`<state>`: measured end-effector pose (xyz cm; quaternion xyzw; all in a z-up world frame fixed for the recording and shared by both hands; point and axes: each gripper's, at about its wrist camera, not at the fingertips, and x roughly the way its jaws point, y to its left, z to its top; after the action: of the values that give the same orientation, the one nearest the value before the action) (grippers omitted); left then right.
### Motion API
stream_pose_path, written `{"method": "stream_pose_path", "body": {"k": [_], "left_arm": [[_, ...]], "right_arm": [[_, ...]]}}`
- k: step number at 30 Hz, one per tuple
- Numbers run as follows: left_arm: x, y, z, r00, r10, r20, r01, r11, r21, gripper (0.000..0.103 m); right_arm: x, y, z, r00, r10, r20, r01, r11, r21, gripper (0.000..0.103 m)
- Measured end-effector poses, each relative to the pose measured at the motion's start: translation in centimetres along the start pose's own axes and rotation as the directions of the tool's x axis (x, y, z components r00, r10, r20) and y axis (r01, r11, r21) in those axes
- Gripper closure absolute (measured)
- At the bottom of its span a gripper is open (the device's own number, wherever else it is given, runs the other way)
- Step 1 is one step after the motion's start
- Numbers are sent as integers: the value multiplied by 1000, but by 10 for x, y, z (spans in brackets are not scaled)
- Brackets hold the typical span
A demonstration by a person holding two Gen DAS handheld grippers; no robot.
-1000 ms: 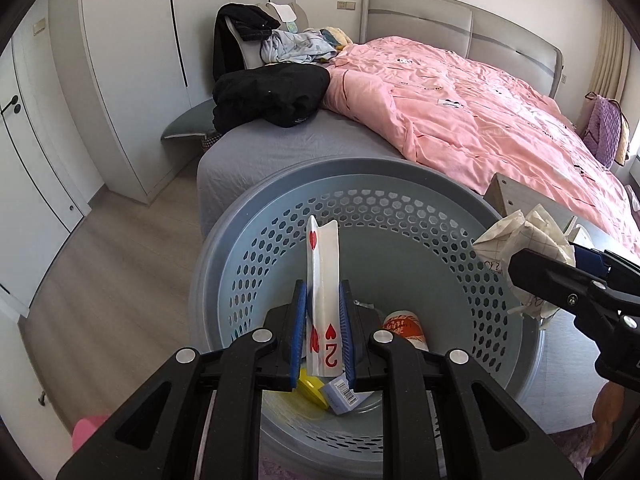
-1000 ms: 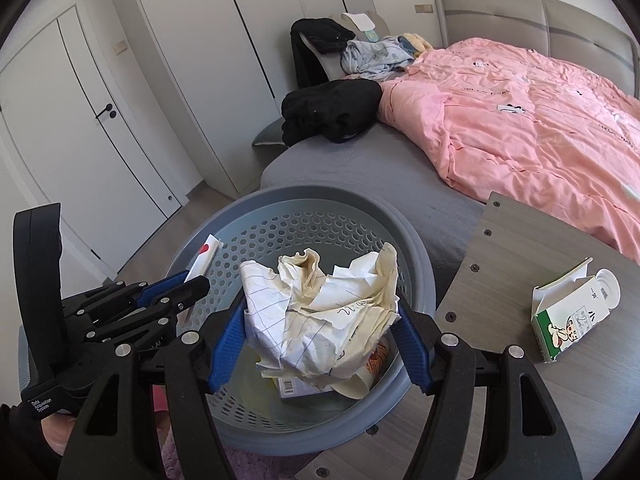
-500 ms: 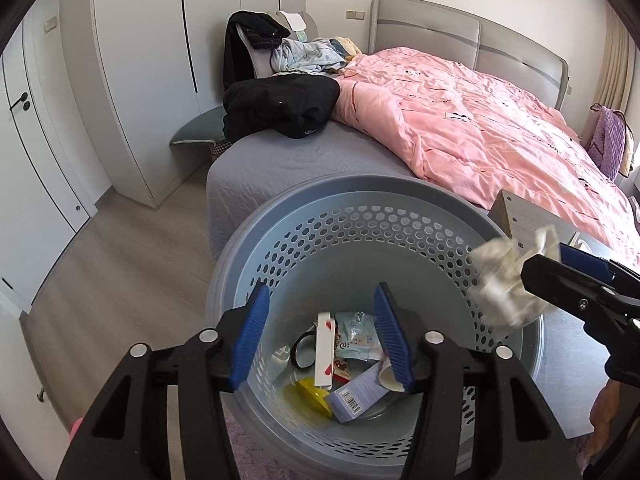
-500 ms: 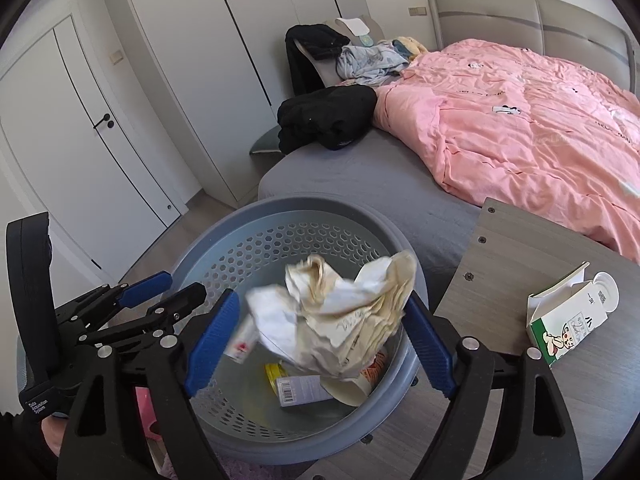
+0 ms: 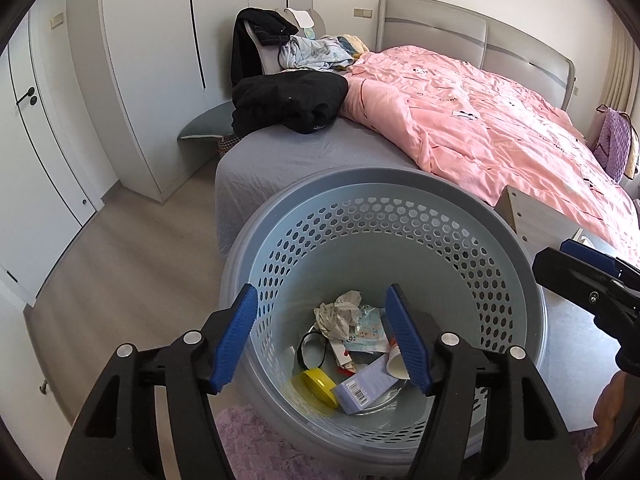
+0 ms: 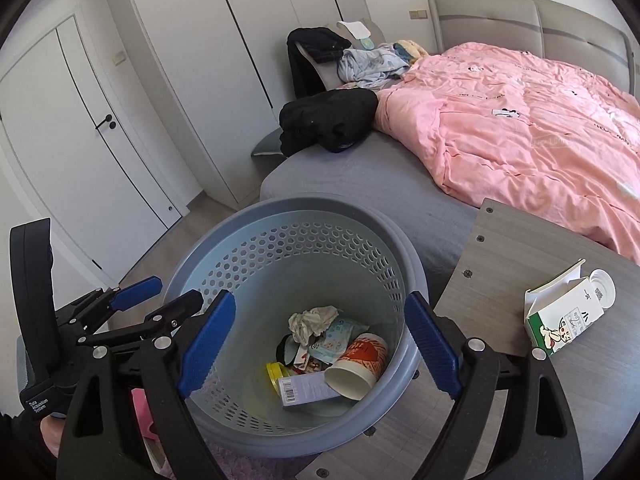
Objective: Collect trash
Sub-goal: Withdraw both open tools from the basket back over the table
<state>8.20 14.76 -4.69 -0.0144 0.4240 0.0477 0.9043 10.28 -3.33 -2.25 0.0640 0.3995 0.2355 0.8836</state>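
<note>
Bedroom floor, white wardrobes on the left, a bed point(image 6: 520, 140) with a pink quilt on the right — between them stands the grey bin point(image 6: 288, 216), holding crumpled paper point(image 6: 312, 320), a cup point(image 6: 360, 360), a small box point(image 6: 304, 390) and a yellow lid point(image 6: 276, 372).

Both claws hang over the bin rim, spread and empty: the left gripper point(image 5: 322, 334) on the wardrobe side, the right gripper point(image 6: 316, 344) on the table side.

My guess at the next piece is the milk carton point(image 6: 568, 308). It lies tipped on the grey table point(image 6: 492, 264), right of the bin, long axis running up-right toward its cap — clearly nearer the right gripper, which would have to swing right.

Only the right wrist view shows the carton; the left shows just a table corner.
</note>
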Motion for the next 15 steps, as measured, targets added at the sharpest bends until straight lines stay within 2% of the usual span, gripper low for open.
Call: {"method": "stream_pose_path", "body": {"k": [15], "left_arm": [[-10,-3,-8,1000,-15,-1,15,1000,-7,37]], "right_arm": [[-5,-2,-8,1000,-3,-4,3,1000,13,18]]}}
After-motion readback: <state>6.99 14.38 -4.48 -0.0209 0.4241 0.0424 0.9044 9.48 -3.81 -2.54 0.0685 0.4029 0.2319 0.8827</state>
